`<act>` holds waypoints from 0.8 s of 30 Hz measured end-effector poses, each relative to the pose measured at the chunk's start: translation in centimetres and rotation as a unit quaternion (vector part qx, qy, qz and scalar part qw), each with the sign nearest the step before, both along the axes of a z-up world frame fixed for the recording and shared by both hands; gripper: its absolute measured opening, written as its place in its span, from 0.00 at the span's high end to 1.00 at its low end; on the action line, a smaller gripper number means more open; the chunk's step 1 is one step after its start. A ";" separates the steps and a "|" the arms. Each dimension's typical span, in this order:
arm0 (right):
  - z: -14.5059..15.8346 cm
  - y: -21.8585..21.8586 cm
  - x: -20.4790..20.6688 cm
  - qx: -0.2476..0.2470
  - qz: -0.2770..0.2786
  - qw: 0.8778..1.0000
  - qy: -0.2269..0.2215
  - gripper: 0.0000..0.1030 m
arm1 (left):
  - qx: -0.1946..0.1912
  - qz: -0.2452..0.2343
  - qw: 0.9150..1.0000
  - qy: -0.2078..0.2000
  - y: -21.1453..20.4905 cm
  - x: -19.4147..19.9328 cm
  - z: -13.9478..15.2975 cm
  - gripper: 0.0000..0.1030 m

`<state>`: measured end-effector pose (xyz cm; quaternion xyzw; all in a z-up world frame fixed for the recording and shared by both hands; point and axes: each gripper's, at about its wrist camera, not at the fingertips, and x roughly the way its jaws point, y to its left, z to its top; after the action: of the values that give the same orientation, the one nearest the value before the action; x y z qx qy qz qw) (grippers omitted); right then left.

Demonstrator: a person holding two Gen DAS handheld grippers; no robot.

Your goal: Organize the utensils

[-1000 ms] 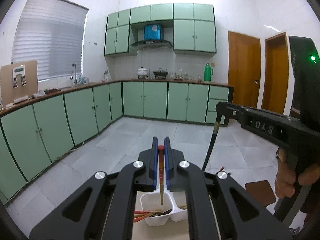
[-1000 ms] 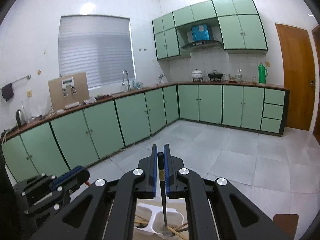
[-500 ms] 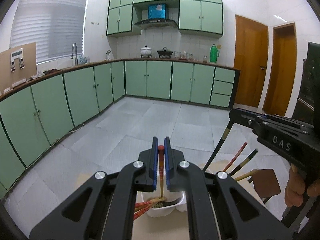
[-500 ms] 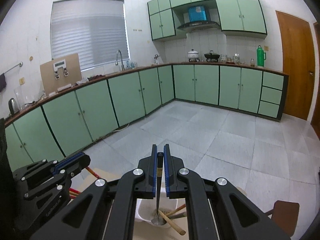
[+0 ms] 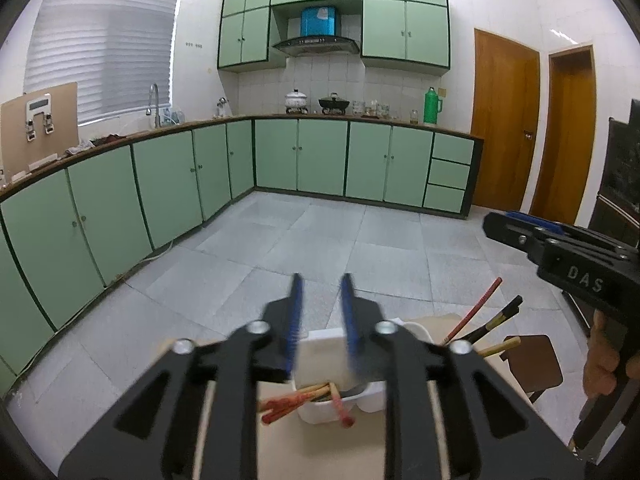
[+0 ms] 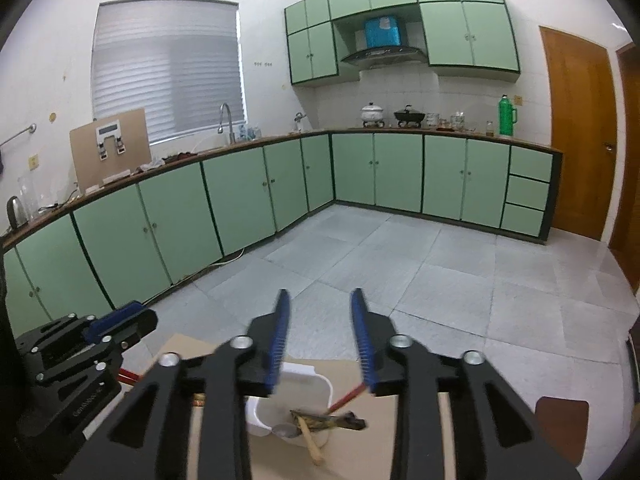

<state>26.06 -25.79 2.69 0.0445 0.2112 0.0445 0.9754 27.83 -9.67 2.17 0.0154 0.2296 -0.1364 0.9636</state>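
- Both grippers' jaws have just been opening: left gripper [image 5: 320, 316] and right gripper [image 6: 320, 336] stand spread, nothing between; their chopsticks dropped.
- Chopsticks [image 5: 296, 402]: inside white holder [image 5: 320, 344], leaning.
- Handling, judged: light, stiff, slippery; pinch mid-shaft.

A home kitchen is showing here: green cabinets [image 5: 168, 188] are running along two walls under a brown worktop [image 6: 240, 148], a range hood [image 5: 316, 45] is hanging over pots [image 6: 373, 114], a faucet [image 6: 226, 120] is standing by the blinded window [image 5: 100, 44], and grey tiles [image 6: 400, 264] are covering the floor.
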 end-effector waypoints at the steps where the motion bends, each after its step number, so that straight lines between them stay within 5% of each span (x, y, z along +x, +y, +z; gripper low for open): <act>1: 0.1 -0.2 -0.4 0.000 -0.004 1.000 -0.002 0.57 | 0.000 0.000 1.000 -0.003 0.1 -0.4 0.1 0.71; 11: -1.6 -1.7 -6.7 -0.003 -0.041 0.999 0.013 0.23 | -0.009 0.008 1.000 -0.004 1.6 -5.8 0.3 0.41; 24: -4.6 -0.8 -15.4 0.008 -0.022 0.999 0.042 0.06 | -0.018 0.021 0.999 0.033 3.3 -13.7 -1.7 0.23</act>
<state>10.66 -26.63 -1.95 0.0585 0.2502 0.0223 0.9662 14.09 -6.32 0.49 -0.0109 0.2591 -0.1204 0.9583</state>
